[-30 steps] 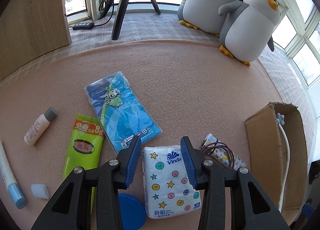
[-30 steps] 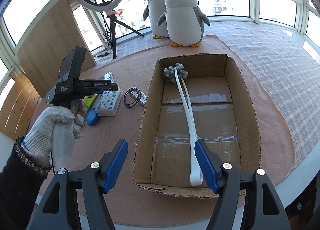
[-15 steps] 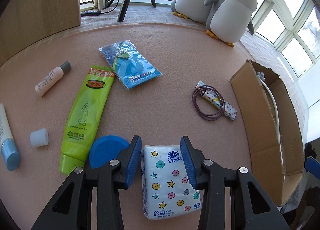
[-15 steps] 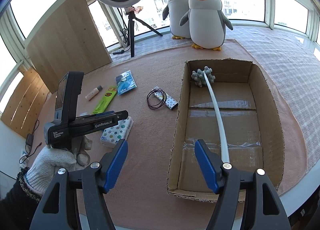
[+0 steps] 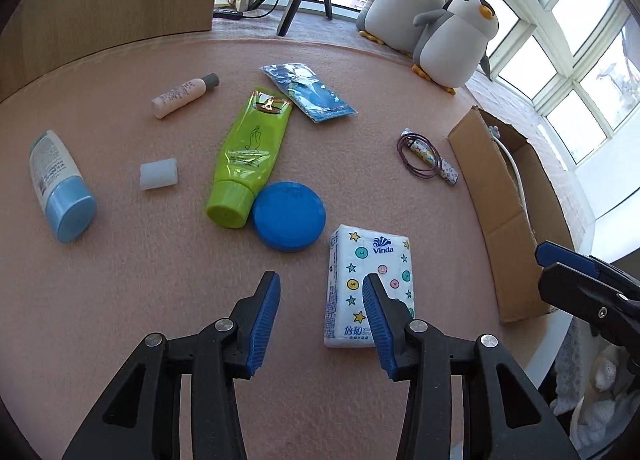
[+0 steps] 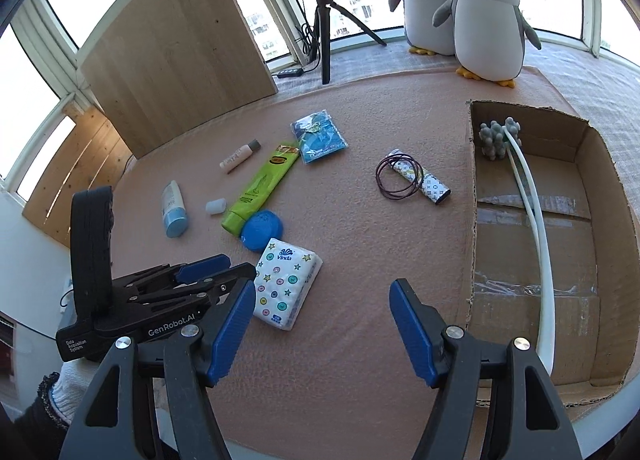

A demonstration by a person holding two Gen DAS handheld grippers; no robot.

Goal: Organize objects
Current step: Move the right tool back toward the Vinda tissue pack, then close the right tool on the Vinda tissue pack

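Note:
A white Vinda tissue pack [image 5: 372, 252] [image 6: 286, 284] lies flat on the pink table mat. My left gripper [image 5: 320, 288] [image 6: 236, 270] hovers open and empty just left of it, and its right finger covers the pack's near left edge. My right gripper [image 6: 322, 300] [image 5: 580, 284] stands open and empty over bare mat, between the pack and the cardboard box [image 6: 472, 200] [image 5: 500, 188]. Inside the box lies a long white-handled brush [image 6: 532, 220].
Beyond the pack lie a blue round lid [image 5: 289, 216], a green tube [image 5: 250, 156], a blue packet [image 5: 308, 92], a small pink bottle [image 5: 184, 94], a white cap [image 5: 159, 174], a blue-capped bottle [image 5: 60, 184] and hair ties on a patterned tube [image 5: 426, 156]. Two plush penguins [image 6: 484, 20] stand at the back.
The tissue pack was between my left fingers; it now lies right of them, nearer the table front, as the left gripper drew back. My right gripper moved left, off the box.

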